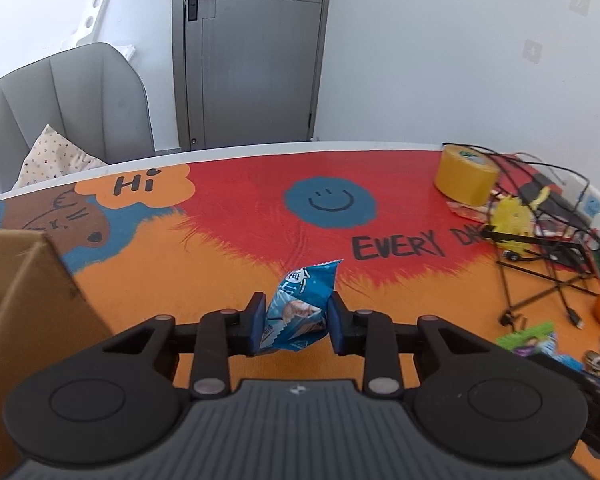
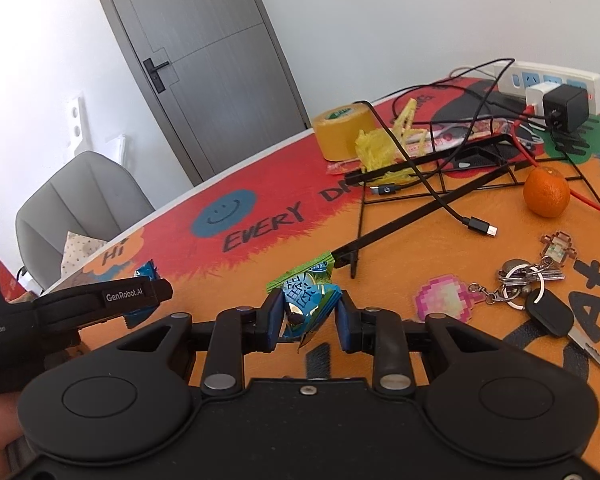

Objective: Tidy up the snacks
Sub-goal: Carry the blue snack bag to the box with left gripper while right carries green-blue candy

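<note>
Two snack packets are in hand at this moment, one per gripper. The left gripper (image 1: 296, 322) has its fingers (image 1: 255, 322) closed on a blue snack packet (image 1: 300, 308), which is pinched at its middle, its crimped top edge standing up past the fingertips. The right gripper (image 2: 309, 318) has its fingers (image 2: 274, 320) clamped on a green-and-blue snack packet (image 2: 306, 300), its green crimped end projecting up and forward of the fingertips and its lower end hanging below them. Both packets appear lifted off the bench (image 1: 228, 272), though the exact clearance cannot be told. A cardboard box (image 1: 24, 292) stands to the left of the left fingers, its open top partly visible; it is judged to be the likely destination. To complete the transfer well, keep both grips firm, since foil packets are slippery and crush easily. Carry each packet over the box rim before releasing. Move one gripper at a time, as the left gripper lies just left of the right fingers in the right wrist view. Avoid the cables (image 2: 440, 196), wire stand (image 2: 420, 208), orange (image 2: 546, 194) and keys (image 2: 536, 296) right of the right fingers.
</note>
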Demonstrator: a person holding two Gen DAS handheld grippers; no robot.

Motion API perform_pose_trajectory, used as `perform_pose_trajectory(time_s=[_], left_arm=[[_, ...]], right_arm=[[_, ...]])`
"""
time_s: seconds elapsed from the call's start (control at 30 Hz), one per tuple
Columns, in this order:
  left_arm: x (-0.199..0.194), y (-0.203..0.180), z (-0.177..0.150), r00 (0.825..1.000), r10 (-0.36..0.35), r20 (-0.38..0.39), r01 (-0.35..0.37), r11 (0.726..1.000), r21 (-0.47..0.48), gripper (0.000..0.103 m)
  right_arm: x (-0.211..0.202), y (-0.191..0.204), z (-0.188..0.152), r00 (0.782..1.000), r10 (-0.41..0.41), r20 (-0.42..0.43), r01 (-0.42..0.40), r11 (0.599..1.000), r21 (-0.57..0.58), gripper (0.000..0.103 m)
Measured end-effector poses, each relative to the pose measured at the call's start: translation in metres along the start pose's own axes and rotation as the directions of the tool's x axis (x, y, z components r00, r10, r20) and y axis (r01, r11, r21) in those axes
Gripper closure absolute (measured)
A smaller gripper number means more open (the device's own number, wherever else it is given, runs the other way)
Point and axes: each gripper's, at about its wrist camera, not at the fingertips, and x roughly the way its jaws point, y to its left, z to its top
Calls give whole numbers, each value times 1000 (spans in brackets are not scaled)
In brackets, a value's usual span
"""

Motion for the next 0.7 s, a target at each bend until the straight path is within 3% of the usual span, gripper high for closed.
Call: perform_pose_trajectory(time_s=[0.7], left_arm=[[-112, 30, -3, 990, -79, 120, 82, 996, -19, 72]], right_arm=[[-65, 50, -8, 993, 64, 98, -58, 997, -59, 74]])
